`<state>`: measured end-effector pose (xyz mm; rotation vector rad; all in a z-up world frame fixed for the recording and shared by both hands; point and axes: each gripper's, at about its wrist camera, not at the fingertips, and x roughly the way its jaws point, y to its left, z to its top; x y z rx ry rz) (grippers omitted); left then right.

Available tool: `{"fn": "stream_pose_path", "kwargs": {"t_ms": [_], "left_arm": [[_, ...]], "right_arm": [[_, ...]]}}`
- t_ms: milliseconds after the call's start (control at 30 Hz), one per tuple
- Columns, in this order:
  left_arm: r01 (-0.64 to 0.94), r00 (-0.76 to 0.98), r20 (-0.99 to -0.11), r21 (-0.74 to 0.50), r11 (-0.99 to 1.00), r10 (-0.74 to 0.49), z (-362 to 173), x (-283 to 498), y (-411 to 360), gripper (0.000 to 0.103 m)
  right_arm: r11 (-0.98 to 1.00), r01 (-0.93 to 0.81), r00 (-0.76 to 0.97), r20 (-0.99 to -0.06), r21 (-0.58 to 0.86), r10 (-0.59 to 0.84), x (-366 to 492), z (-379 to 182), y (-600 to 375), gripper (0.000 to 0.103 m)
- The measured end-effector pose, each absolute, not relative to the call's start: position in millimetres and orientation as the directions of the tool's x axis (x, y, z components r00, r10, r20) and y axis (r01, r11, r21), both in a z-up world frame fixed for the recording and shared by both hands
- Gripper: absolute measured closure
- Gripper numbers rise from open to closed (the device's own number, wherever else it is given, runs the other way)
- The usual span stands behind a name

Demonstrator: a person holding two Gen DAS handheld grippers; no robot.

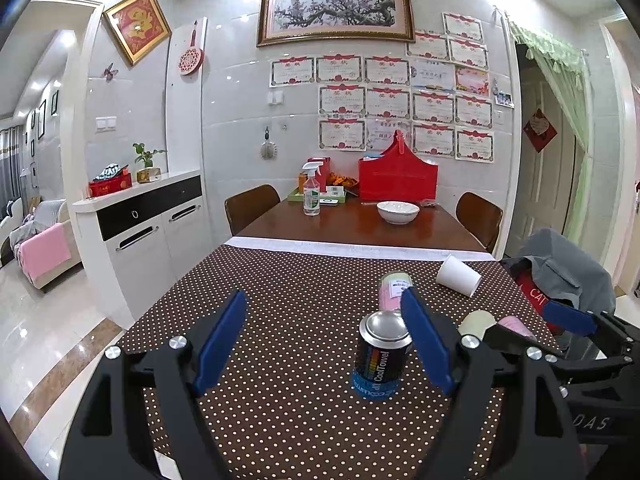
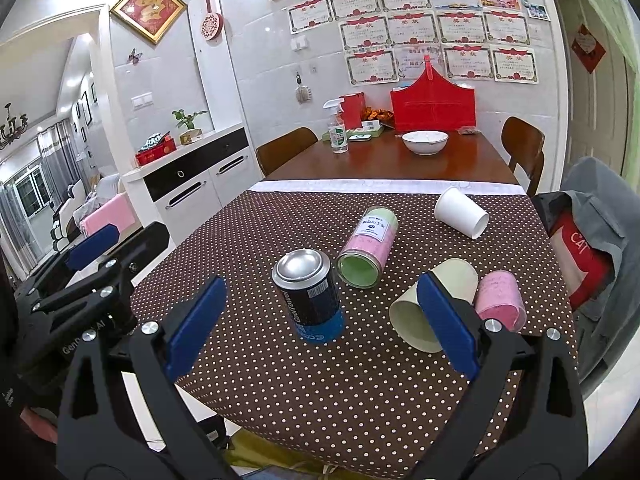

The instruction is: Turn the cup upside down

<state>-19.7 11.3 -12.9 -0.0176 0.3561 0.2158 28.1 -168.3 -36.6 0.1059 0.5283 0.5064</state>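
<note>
A dark blue "CoolTowel" can-shaped cup [image 2: 310, 298] stands upside down on the dotted tablecloth, metal base up; it also shows in the left wrist view [image 1: 382, 354]. A pink-and-green cup [image 2: 368, 252], a cream cup [image 2: 434, 306], a pink cup [image 2: 500, 294] and a white paper cup [image 2: 460, 212] lie on their sides. My left gripper [image 1: 324, 340] is open and empty, the blue cup just inside its right finger. My right gripper [image 2: 320, 324] is open and empty, with the blue cup between its fingers' line, slightly ahead.
The brown dotted tablecloth [image 2: 320, 380] covers the near table half. Beyond it stand a white bowl [image 2: 425, 142], a spray bottle [image 2: 338, 130] and a red box [image 2: 434, 102]. A chair with grey and red clothing [image 2: 588, 240] is at the right. A white cabinet [image 2: 192, 184] is left.
</note>
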Motion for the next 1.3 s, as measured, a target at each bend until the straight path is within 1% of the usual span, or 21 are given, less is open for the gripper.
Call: {"fn": "stream_pose_path", "kwargs": {"t_ms": [700, 1300], "left_arm": [[-0.195, 0.915, -0.357, 0.017, 0.981, 0.188, -16, -16, 8, 0.025], [-0.122, 0.920, -0.372, 0.020, 0.992, 0.121, -20, -10, -5, 0.025]], "right_arm": [[0.879, -0.417, 0.747, -0.463, 0.233, 0.477, 27, -39, -174, 0.009], [0.906, -0.348, 0.774, -0.472, 0.239, 0.422, 19, -41, -188, 0.009]]}}
